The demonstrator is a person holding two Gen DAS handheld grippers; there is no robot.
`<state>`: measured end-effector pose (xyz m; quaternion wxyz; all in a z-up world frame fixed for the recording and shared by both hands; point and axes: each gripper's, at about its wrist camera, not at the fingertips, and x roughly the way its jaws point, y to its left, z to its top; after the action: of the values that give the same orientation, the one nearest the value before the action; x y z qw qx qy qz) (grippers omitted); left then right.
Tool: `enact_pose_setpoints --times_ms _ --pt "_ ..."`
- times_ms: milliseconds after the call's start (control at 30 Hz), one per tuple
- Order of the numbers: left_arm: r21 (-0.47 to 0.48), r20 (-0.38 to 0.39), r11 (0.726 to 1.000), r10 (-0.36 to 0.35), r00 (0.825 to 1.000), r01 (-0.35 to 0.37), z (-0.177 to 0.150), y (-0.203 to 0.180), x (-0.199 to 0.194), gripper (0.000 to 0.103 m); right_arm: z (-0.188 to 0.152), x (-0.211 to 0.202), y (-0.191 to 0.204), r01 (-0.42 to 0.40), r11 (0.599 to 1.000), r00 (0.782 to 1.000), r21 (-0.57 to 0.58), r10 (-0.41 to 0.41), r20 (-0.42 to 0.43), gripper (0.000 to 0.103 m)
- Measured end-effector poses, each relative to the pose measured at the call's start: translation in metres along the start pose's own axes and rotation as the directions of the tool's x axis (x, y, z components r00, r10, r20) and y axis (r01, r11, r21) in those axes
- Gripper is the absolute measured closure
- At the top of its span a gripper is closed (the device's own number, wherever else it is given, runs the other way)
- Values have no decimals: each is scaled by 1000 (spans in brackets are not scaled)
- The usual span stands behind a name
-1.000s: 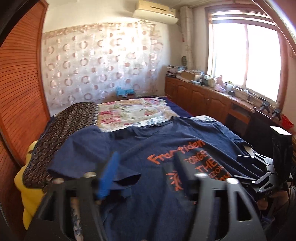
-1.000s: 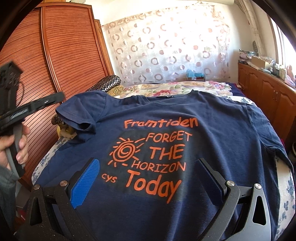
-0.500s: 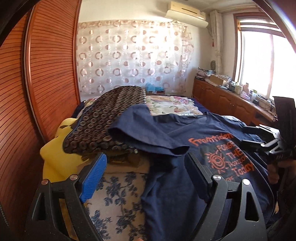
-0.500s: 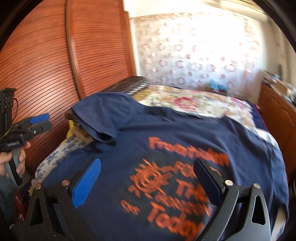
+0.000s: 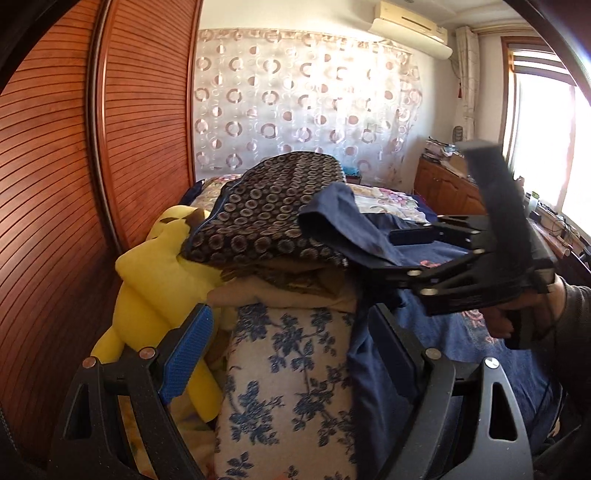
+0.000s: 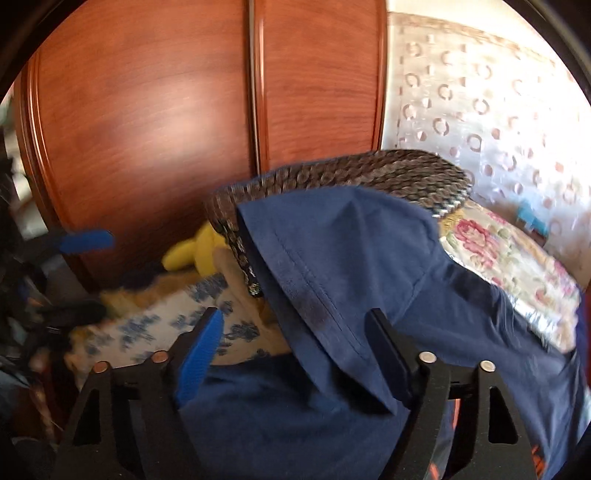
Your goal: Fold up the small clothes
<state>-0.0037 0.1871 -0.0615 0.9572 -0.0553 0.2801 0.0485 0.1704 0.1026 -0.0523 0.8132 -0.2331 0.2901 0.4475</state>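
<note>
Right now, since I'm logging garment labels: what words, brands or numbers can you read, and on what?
No text is legible.
Navy T-shirt: only slivers of its orange print show, unreadable.
Right gripper, whose jaws have just been closing with the T-shirt's sleeve between them: the faint marking on its body is too blurred to read.
Air conditioner: no legible brand.

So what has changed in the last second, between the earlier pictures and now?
Both grippers swung over to the shirt's sleeve end. The right gripper has been closing, its jaws now around the navy T-shirt sleeve but not yet pressing it. The left gripper stays open, holding nothing. The shirt, patterned cushion and yellow toy lie as before.
</note>
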Motion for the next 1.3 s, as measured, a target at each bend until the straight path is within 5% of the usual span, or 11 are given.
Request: enact_pose_setpoints --times_ms 67,133,233,367,433,600,767,933,1067,1167,1300 --pt "2 -3 1000 2 1000 -2 -1 1 -1 17 6 13 -4 49 999 998 -16 -49 -26 48" --pt "12 -3 1000 5 1000 -5 -2 -1 -1 17 10 18 -11 40 999 999 -9 -41 -26 76" --pt "18 -4 1000 -6 1000 6 -4 -5 0 17 16 12 -22 13 1000 1000 4 -13 13 95" --pt "18 -13 999 -28 1000 28 -6 -13 5 17 21 -5 -47 -29 996 996 81 22 86 95" --pt "22 -21 999 -35 999 36 -6 -18 8 17 18 -12 -58 13 993 994 113 -25 107 98" --pt "39 -27 998 -54 998 55 -5 -29 11 17 -8 -17 -109 125 945 991 303 -136 16 98" --pt "51 -39 996 -68 997 70 -4 -39 18 17 -34 -26 -127 204 906 979 370 -201 -46 97" --pt "69 -62 994 -81 995 85 -2 -52 32 17 -44 -45 -135 308 860 949 407 -307 -71 69" --pt "91 -106 991 -91 990 101 0 -64 51 17 -45 -61 -119 300 861 949 411 -312 -39 68" --pt "110 -162 989 -82 983 101 0 -73 70 17 -50 -57 -107 202 900 976 387 -216 -9 57" --pt "133 -239 985 -75 968 110 -4 -80 93 17 -49 -37 -85 139 939 989 314 -146 -3 54"
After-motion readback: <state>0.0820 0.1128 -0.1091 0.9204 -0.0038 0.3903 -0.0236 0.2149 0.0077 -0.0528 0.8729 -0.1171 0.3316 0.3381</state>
